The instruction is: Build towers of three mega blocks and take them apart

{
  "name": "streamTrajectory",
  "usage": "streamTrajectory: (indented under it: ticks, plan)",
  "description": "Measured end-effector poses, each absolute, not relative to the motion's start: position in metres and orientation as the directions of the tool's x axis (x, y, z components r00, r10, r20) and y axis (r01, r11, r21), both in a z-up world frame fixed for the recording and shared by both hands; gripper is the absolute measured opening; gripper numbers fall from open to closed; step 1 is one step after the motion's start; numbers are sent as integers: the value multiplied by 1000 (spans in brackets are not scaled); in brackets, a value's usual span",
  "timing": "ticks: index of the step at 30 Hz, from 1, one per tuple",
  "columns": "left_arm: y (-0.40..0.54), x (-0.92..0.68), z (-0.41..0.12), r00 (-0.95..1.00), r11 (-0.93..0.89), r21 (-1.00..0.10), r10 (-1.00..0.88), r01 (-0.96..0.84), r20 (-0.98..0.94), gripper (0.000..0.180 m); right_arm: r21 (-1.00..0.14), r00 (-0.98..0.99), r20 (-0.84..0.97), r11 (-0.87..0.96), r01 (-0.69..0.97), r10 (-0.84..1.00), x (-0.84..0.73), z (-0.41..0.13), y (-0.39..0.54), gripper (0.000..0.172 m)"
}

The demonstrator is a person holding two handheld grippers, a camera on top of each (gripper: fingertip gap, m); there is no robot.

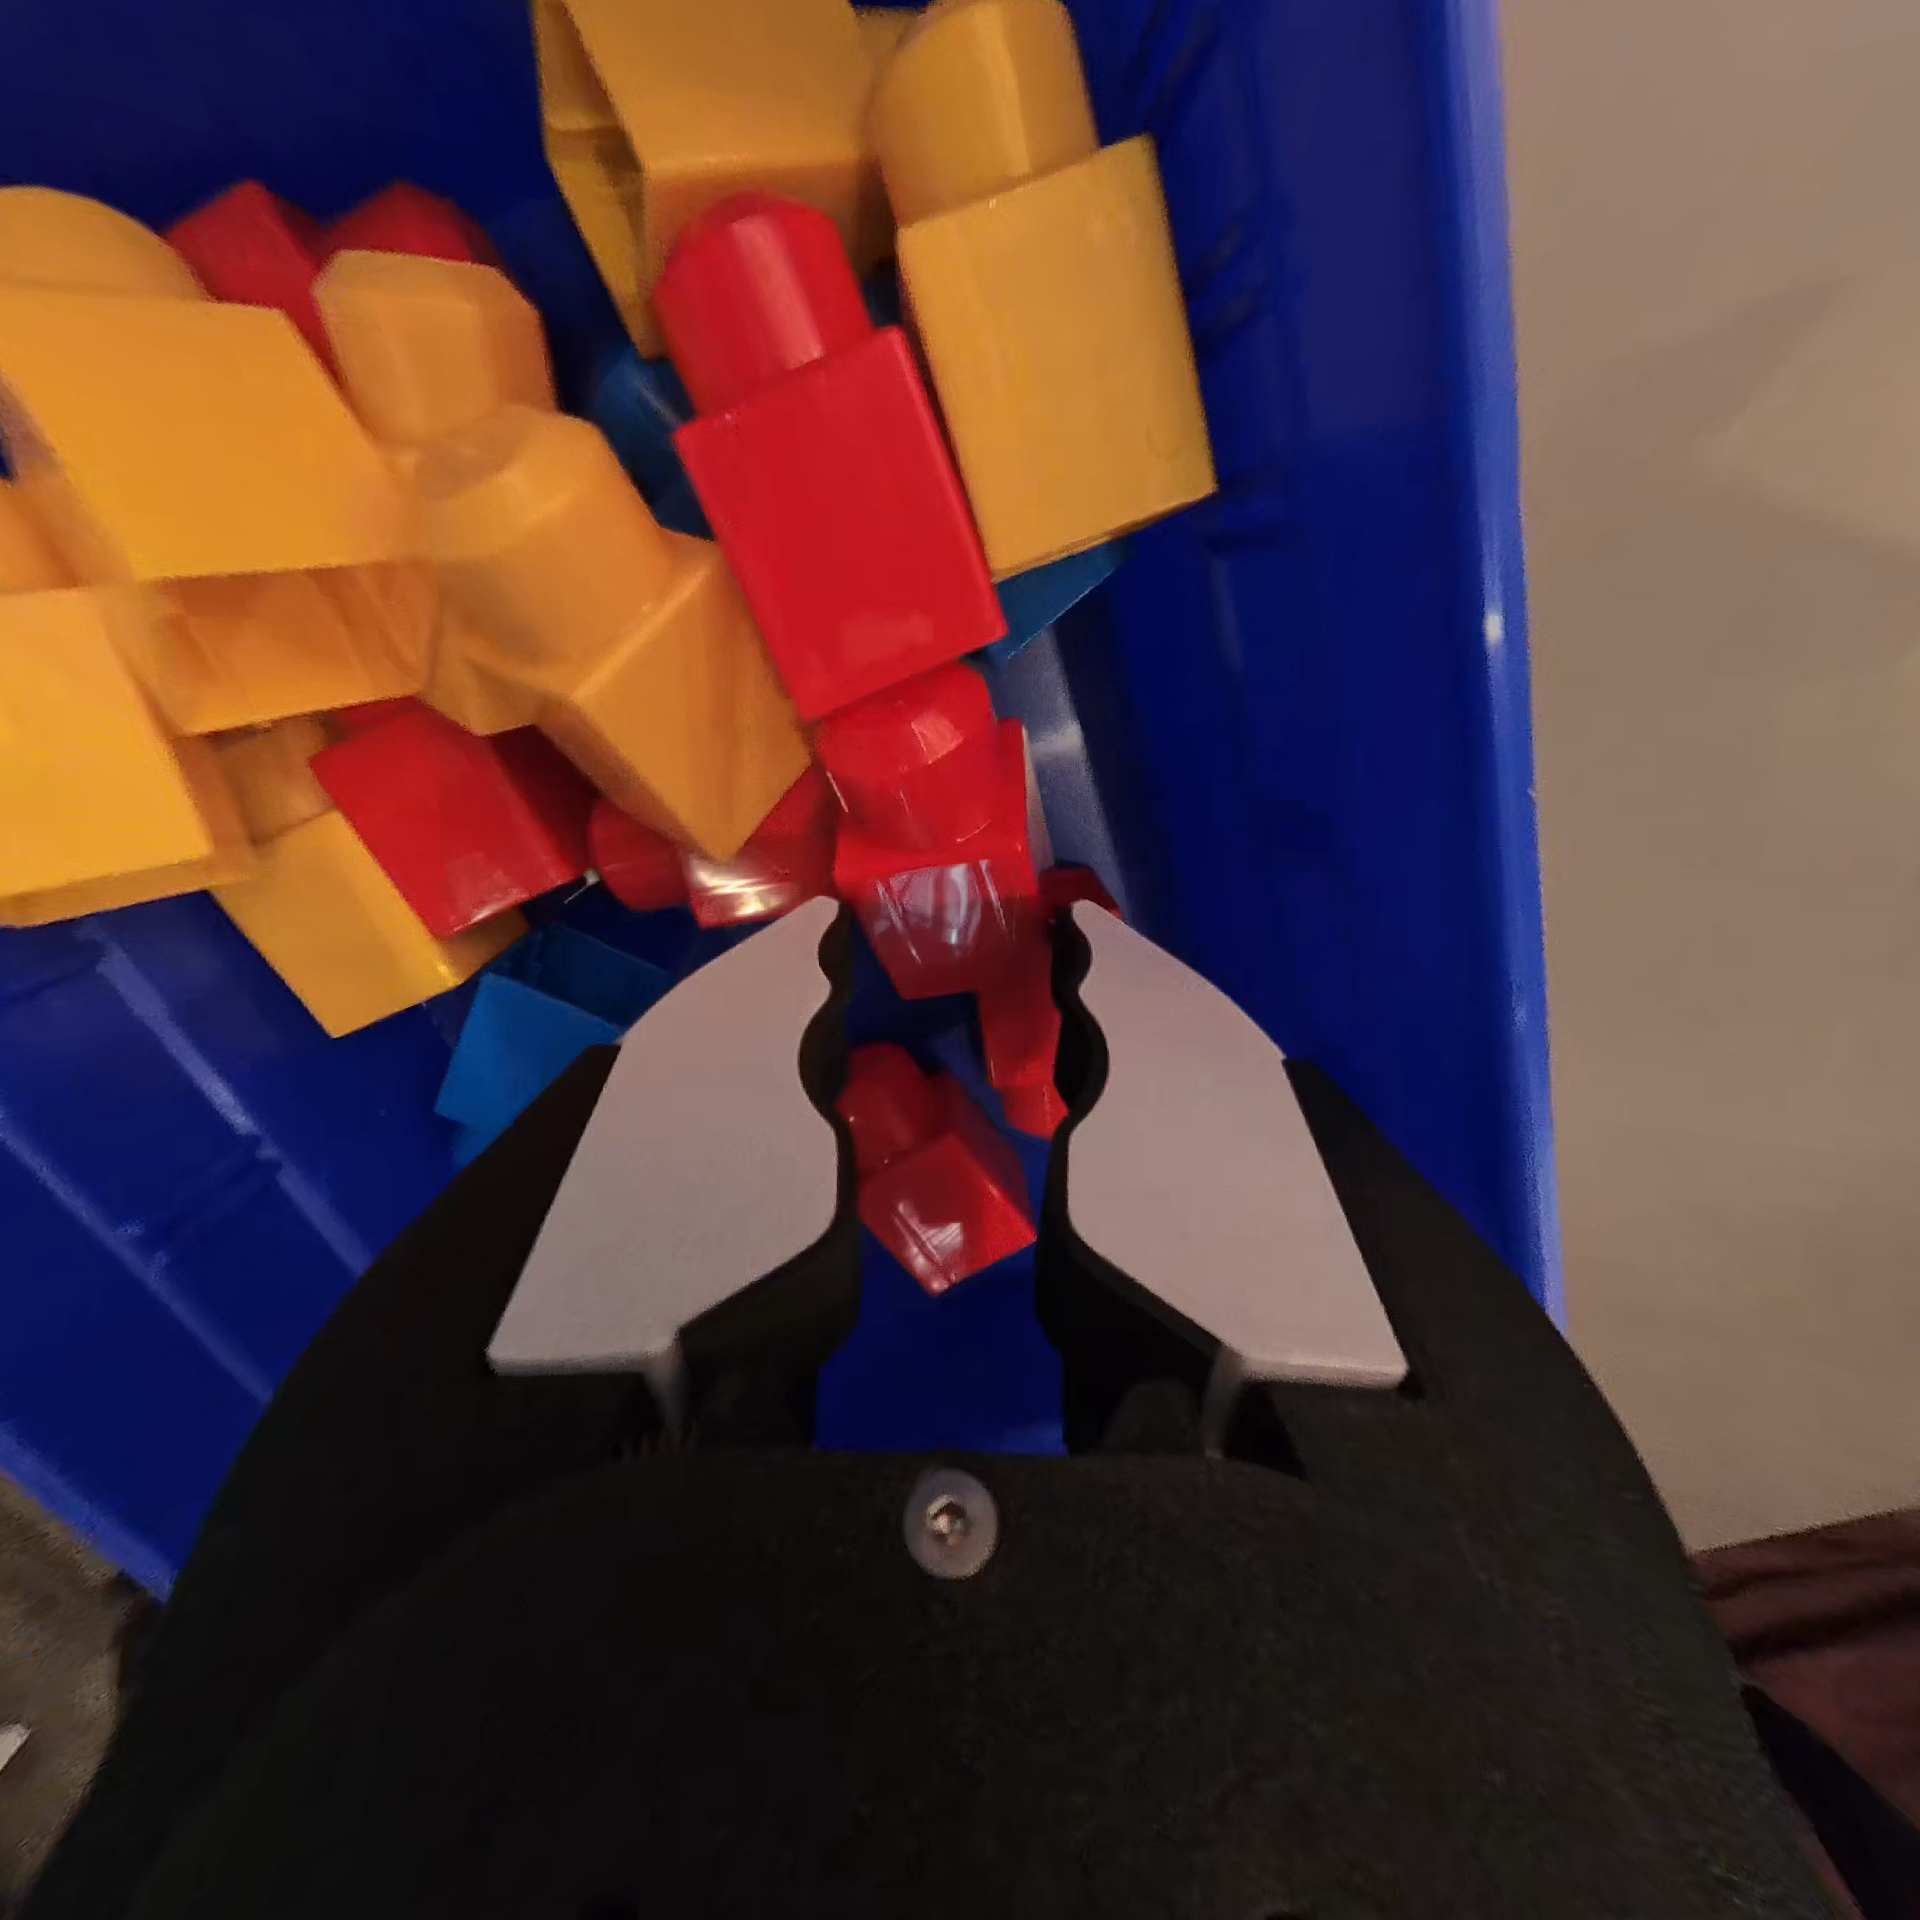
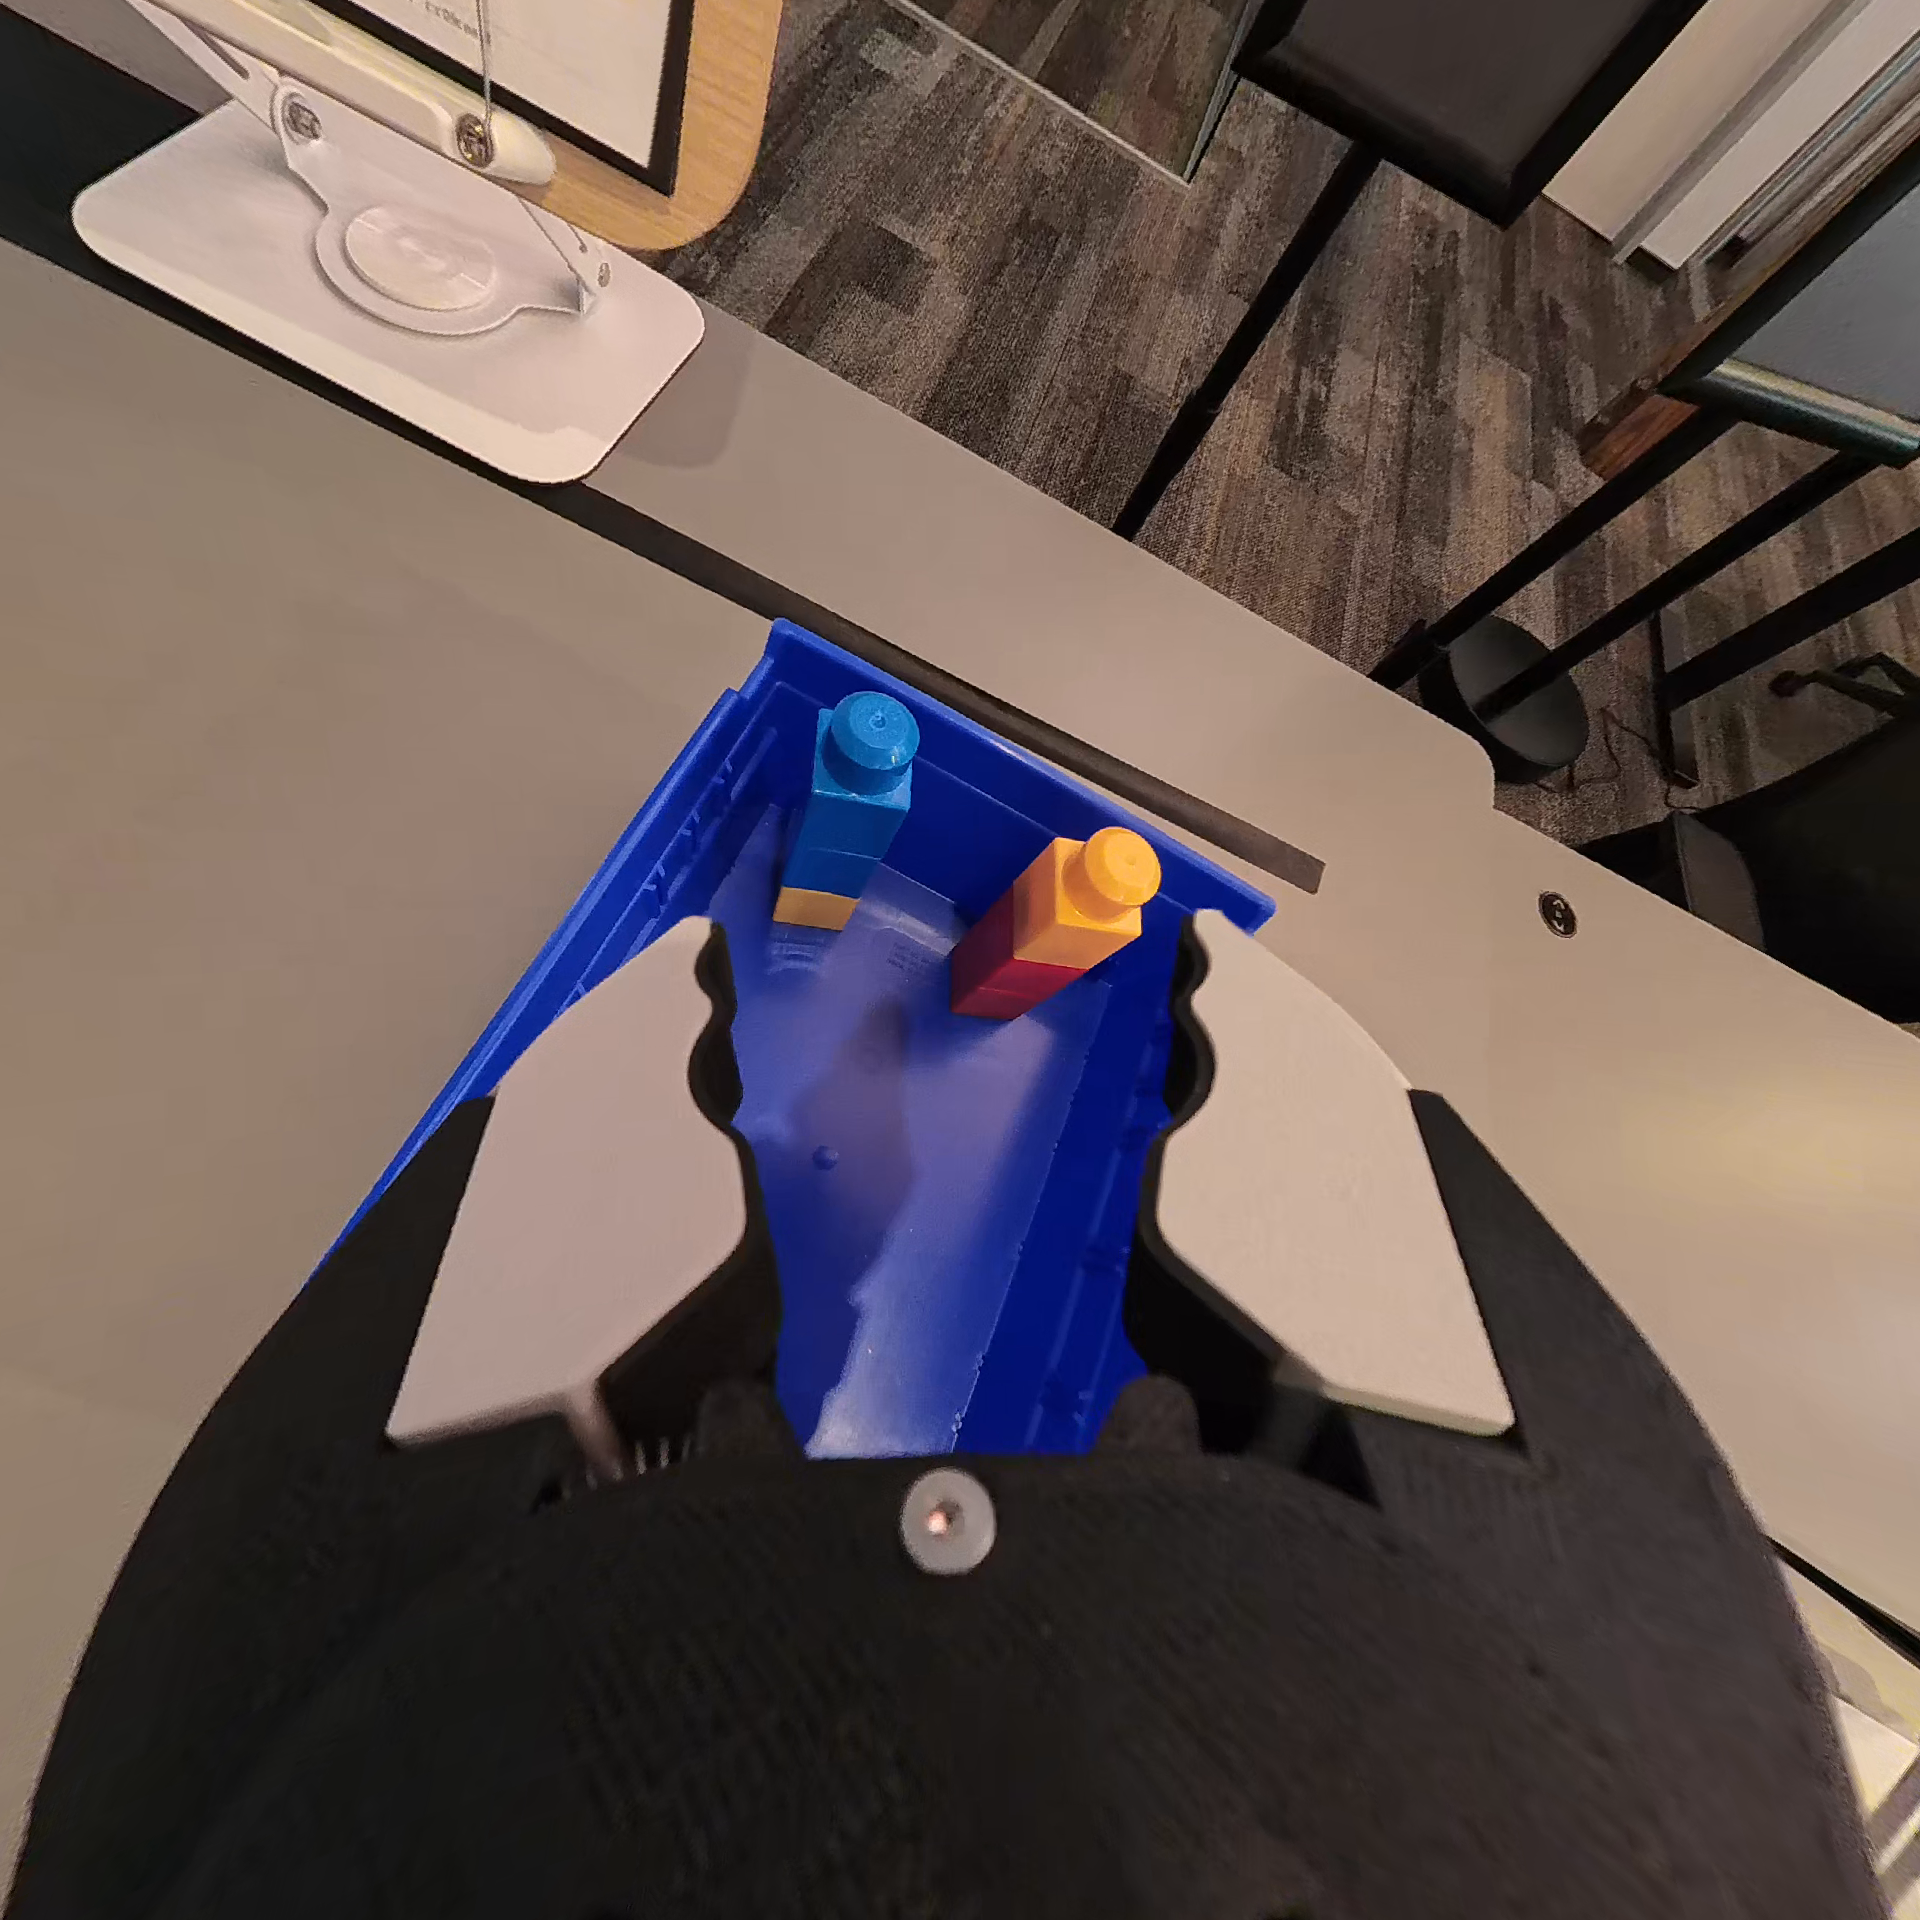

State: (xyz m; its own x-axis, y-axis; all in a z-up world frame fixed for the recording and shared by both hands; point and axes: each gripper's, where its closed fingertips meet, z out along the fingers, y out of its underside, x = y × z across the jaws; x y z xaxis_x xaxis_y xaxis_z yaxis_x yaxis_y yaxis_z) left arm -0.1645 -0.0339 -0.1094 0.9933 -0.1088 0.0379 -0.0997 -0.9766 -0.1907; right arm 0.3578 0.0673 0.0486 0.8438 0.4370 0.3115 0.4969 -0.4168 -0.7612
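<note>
Grey counter (image 2: 312, 831) is holding blue bins. Left tongs (image 1: 951, 914) are reaching into a bin (image 1: 1351, 727) full of blocks, squeezing a red block (image 1: 935, 904). Right tongs (image 2: 951, 925) are hanging wide open above another bin (image 2: 665, 831) with two towers (image 2: 847, 821).

From the right wrist I see a bin (image 2: 665, 883) on the table (image 2: 312, 831). Inside, two towers stand upright at its far end: one (image 2: 847, 821) at 11 o'clock, the other (image 2: 1060, 925) at 1 o'clock, apart. A monitor stand (image 2: 395, 301) sits beyond, 10 o'clock.
</note>
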Motion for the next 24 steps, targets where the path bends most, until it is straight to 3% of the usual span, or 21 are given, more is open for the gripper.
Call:
streamTrajectory:
  ticks: [4, 7, 10, 13, 16, 24]
  plan:
    - [-40, -168, -66, 977, -932, -354, -146, -82, 156, 35, -781, 834, 328, -370, 504, 445, 348, 60, 62, 80]
    - [-49, -132, -15, 886, -829, -545, -340, -124, 316, 34, -804, 795, 326, -293, 518, 511, 320, 71, 53, 79]
    - [-65, -78, 26, 719, -673, -697, -610, -247, 333, 34, -893, 650, 220, -119, 435, 727, 246, 90, 22, 74]
    - [-85, -24, 41, 542, -579, -738, -766, -348, 346, 34, -971, 309, 38, -38, 238, 950, 158, 104, -39, 69]
    - [-101, 14, 49, 414, -491, -766, -851, -414, 322, 34, -982, 7, -123, -123, 140, 992, 102, 96, -85, 69]
    - [-129, 46, 62, 265, -388, -801, -919, -456, 294, 34, -961, -191, -264, -242, 132, 945, 59, 66, -112, 61]
